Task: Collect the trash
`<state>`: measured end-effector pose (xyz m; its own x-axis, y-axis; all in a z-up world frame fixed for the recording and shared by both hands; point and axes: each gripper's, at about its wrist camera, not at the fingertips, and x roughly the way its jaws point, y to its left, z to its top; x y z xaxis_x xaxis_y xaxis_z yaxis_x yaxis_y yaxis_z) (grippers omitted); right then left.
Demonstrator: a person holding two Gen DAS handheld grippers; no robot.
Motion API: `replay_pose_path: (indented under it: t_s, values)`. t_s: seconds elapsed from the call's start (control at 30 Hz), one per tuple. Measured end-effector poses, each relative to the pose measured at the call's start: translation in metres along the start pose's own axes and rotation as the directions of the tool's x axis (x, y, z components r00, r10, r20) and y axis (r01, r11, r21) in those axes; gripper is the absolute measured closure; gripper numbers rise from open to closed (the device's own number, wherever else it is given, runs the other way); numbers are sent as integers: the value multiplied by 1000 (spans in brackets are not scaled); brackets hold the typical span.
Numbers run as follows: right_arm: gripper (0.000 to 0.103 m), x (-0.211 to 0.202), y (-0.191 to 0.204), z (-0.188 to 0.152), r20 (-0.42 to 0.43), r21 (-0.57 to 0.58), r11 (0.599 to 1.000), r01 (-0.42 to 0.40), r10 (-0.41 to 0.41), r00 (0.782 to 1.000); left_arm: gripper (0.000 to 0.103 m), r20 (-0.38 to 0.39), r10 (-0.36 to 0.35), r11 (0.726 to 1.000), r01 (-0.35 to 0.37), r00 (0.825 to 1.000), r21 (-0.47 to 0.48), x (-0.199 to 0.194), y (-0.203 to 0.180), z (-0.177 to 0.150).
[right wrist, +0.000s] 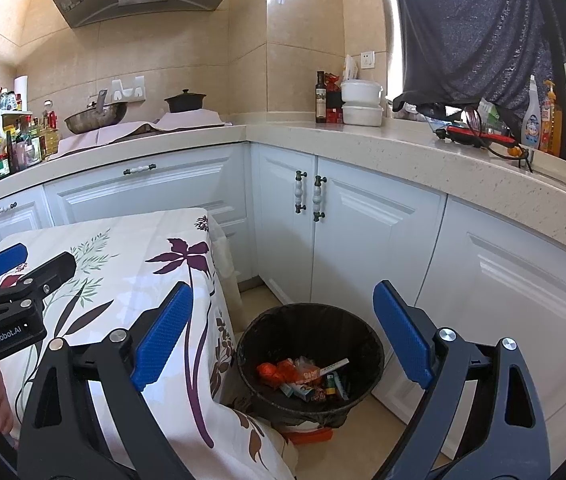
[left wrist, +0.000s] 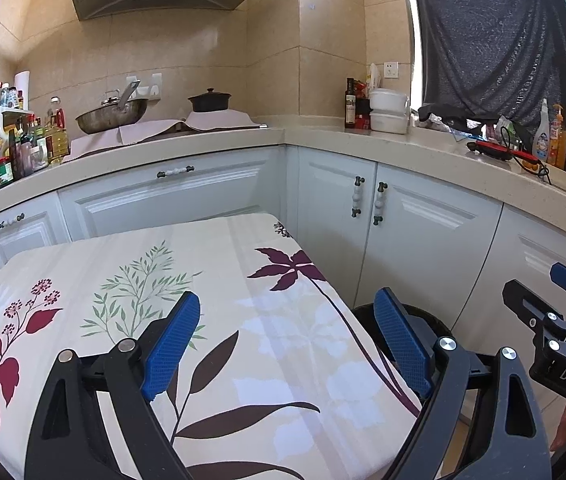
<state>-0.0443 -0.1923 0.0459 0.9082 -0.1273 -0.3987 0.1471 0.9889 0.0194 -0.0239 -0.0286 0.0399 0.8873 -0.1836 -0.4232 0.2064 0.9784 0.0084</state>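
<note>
1. Left gripper (left wrist: 287,344) is held above the table (left wrist: 83,280); its blue ribbed pads (left wrist: 173,344) are spread wide, w/ nothing gripped.
2. Right gripper (right wrist: 283,336) is held over the floor gap beside the table's right edge, above the trash bin (right wrist: 311,364); fingers are wide apart and nothing is held.
3. Trash (right wrist: 307,376) is seen at the bottom of the bin – orange and red wrappers, a white strip, small teal packets, all crumpled together.
4. The bin is round, lined w/ a black plastic bag, and stands on the beige floor between the table's draped corner and the white cabinets (right wrist: 347,240).
5. The table is covered by a cream cloth (left wrist: 283,360) printed w/ purple, red and green leaves; the cloth hangs over the right edge, just beside the bin rim.
6. Open room is narrow – a floor strip is bounded by the table edge on one side and panelled cabinet doors on the other.
7. A speckled stone countertop (right wrist: 403,140) runs round the corner above; a steel wok (left wrist: 111,116) and dark lidded pot (left wrist: 209,101) are set on it.
</note>
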Motion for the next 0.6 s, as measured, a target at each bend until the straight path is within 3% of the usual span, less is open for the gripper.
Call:
replay_pose_path:
  t_s: [0.6]
  values:
    - [13, 0, -1, -2, 1, 0, 1000, 1, -1, 1000, 17, 2, -2, 1000, 2, 1000, -9, -2, 0, 1]
